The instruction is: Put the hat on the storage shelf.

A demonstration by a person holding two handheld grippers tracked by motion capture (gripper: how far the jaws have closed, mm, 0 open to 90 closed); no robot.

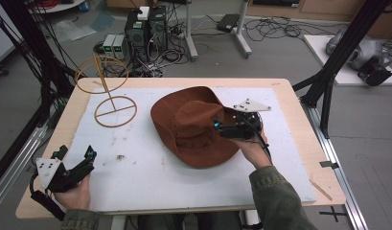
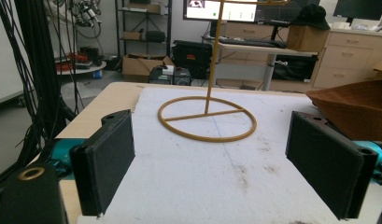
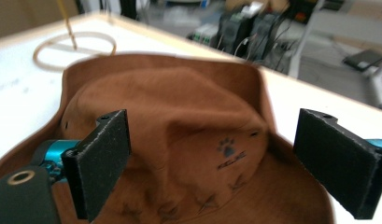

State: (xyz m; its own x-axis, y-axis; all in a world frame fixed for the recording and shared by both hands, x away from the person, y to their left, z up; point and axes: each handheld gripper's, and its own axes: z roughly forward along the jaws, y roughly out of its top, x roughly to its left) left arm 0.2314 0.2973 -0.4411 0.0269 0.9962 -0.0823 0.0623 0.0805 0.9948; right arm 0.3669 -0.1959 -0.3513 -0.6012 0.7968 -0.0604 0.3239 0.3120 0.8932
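A brown wide-brimmed hat lies crown up on the white mat in the middle of the table. My right gripper is over the hat's right brim, open, its jaws standing either side of the crown without touching it. A small paw-print mark shows on the crown. My left gripper rests open near the table's front left corner, nothing between its pads. A tan wire hat stand rises at the back left, its ring base on the mat ahead of the left gripper.
The hat's brim edge shows at the right of the left gripper view. Computer boxes and cables crowd the floor beyond the table. Black frame poles stand to the right, and the wooden table edge runs past the mat.
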